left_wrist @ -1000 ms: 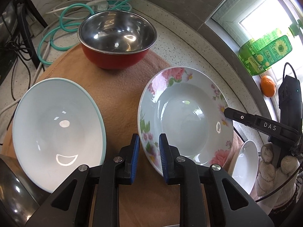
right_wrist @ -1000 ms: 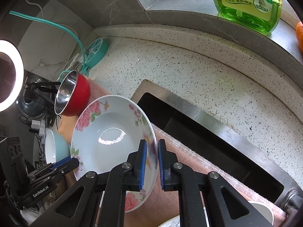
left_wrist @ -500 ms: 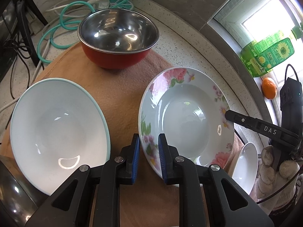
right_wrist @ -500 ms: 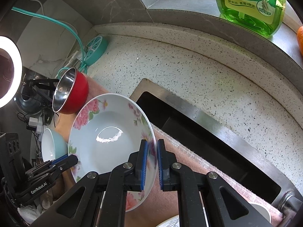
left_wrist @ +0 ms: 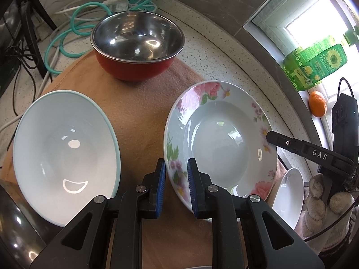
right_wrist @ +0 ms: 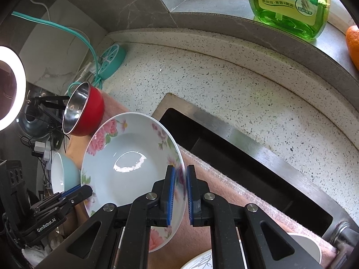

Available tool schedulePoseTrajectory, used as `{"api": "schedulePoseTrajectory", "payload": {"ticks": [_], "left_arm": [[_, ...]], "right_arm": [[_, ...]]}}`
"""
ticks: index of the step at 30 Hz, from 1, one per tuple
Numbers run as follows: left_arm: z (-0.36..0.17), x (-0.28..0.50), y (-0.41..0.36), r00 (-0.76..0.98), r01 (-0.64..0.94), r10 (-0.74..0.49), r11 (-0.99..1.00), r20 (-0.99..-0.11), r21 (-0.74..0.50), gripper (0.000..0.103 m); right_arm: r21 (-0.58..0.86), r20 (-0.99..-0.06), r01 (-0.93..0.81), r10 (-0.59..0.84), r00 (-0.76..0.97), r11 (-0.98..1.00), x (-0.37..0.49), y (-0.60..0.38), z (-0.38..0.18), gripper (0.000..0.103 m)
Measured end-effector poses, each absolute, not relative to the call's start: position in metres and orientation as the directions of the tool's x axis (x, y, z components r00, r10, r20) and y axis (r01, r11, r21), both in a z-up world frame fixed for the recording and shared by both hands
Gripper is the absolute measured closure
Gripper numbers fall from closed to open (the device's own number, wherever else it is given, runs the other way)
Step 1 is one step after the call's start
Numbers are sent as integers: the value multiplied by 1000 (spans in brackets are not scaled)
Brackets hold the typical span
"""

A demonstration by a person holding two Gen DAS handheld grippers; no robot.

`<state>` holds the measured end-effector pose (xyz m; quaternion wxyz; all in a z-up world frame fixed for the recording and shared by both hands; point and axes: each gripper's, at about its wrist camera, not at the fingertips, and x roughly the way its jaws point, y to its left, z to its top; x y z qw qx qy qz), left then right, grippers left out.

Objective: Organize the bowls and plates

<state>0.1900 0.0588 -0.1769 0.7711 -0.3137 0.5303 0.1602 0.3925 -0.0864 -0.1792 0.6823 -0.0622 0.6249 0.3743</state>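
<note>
A floral plate (left_wrist: 219, 141) (right_wrist: 130, 163) hangs tilted over the brown towel (left_wrist: 139, 103). My left gripper (left_wrist: 176, 174) is shut on its near-left rim, one pad under the edge and one on the inner face. My right gripper (right_wrist: 179, 179) is shut on the opposite rim; in the left wrist view its black finger (left_wrist: 291, 145) reaches onto that edge. A pale blue-rimmed white bowl (left_wrist: 65, 152) lies on the towel to the left. Behind it stands a red bowl with a steel inside (left_wrist: 136, 42). A small white bowl (left_wrist: 287, 190) sits partly under the plate at the right.
The sink (right_wrist: 235, 157) opens right of the towel, in a speckled counter (right_wrist: 224, 89). A green detergent bottle (right_wrist: 289, 4) and an orange (left_wrist: 316, 104) stand on the window ledge. A teal power strip (right_wrist: 112, 60) with cables lies in the corner. Another patterned plate (right_wrist: 199, 262) shows below.
</note>
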Motion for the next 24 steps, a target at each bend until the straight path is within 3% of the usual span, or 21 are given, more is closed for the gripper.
{"api": "schedulePoseTrajectory", "payload": {"ticks": [24], "left_arm": [[-156,173,50,406,-555,-75,771,-911,-311,86]], "right_arm": [[373,-894,-606,447,-32,703,375,-97,-159,94]]}}
